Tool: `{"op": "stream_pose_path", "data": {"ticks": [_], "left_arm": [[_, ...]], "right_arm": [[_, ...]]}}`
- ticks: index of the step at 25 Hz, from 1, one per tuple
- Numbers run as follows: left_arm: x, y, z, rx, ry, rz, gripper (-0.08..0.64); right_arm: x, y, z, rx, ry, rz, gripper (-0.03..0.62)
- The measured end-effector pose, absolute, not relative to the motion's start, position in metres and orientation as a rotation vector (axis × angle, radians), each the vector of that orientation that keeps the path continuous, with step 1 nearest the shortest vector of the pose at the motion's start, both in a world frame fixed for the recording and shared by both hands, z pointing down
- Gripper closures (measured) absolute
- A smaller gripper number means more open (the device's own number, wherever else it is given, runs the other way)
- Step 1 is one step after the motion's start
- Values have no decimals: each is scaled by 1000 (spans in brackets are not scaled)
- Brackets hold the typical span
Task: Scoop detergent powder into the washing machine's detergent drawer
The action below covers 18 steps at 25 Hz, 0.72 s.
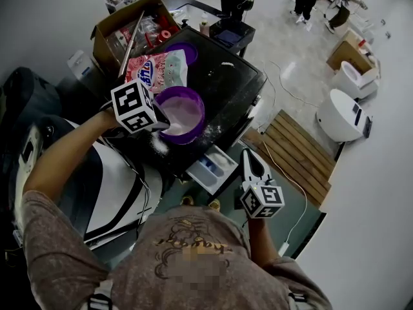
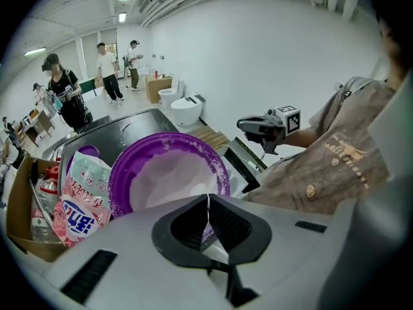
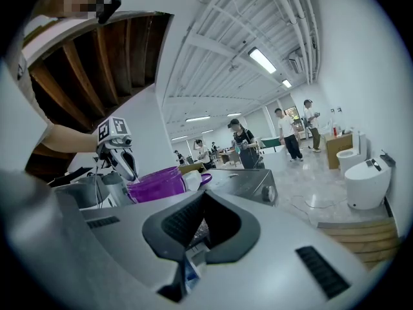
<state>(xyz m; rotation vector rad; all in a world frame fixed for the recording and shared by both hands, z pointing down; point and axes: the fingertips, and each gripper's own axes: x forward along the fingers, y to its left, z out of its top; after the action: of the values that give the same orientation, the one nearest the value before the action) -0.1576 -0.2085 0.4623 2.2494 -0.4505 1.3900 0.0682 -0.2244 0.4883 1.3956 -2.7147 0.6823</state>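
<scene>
A purple bowl (image 1: 185, 113) of white detergent powder (image 2: 169, 176) stands on the black washing machine top (image 1: 229, 76). Behind it lies a pink detergent bag (image 1: 160, 70). My left gripper (image 1: 162, 120) hovers at the bowl's near rim, shut on a thin white piece that looks like a scoop handle (image 2: 208, 206); the scoop's bowl is hidden. The white detergent drawer (image 1: 213, 168) is pulled out of the machine's front. To the right of the drawer my right gripper (image 1: 251, 163) points forward, shut with nothing in it. The right gripper view looks down on the drawer (image 3: 191, 263).
Spilled powder (image 1: 159, 146) dusts the machine top around the bowl. A second purple bowl (image 1: 184, 51) and a cardboard box (image 1: 119, 31) of items sit behind. A wooden pallet (image 1: 293, 150) and white toilets (image 1: 342, 115) stand on the floor at right. People stand far off.
</scene>
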Motion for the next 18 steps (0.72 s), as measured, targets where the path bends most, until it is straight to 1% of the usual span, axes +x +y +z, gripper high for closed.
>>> {"op": "stream_pose_path", "data": {"ticks": [10,18], "left_arm": [[-150,-211,458,2218,-403,1169,537],[-147,-213,450,2156,-440,917,537]], "right_arm": [[72,-224,486,1415,-2696,654,591],[72,-221,486,1422,-2695,675,591]]}}
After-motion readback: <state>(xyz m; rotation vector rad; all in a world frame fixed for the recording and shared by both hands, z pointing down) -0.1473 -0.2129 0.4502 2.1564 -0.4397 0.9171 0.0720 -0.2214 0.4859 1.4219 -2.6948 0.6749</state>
